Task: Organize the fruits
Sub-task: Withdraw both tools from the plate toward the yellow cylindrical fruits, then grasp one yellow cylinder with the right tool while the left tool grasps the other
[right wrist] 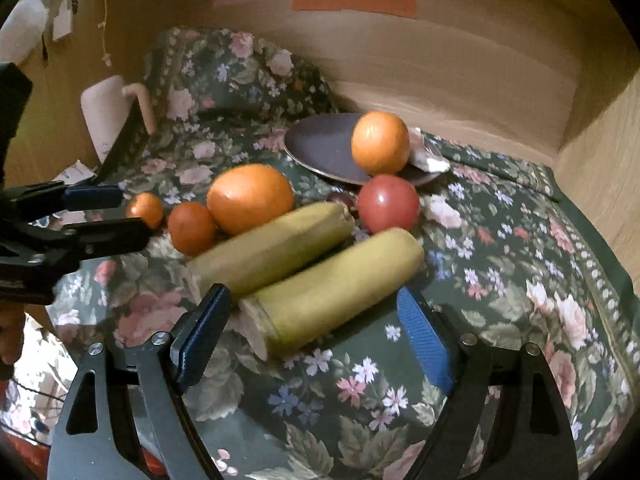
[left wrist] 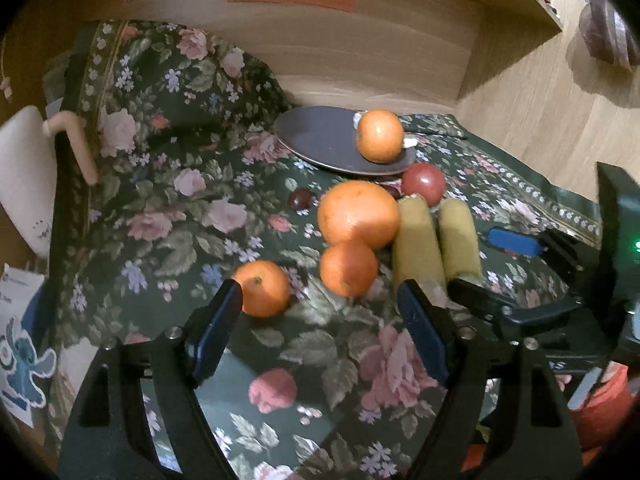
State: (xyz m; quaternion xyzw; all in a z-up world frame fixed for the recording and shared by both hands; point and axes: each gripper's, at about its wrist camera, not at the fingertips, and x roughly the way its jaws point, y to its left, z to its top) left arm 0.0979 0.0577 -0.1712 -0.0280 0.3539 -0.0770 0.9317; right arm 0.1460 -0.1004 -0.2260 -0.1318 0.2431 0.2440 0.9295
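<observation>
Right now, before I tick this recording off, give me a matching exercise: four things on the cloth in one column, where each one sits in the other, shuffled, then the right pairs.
Things:
1. red tomato
2. big orange
3. right claw
4. dark plum

Places:
A. open around the near end of the front corn cob
B. on the cloth left of the big orange, left wrist view
C. just in front of the dark plate
D. between a small orange and the rear corn cob

Pairs: 1-C, 2-D, 3-A, 4-B
</observation>
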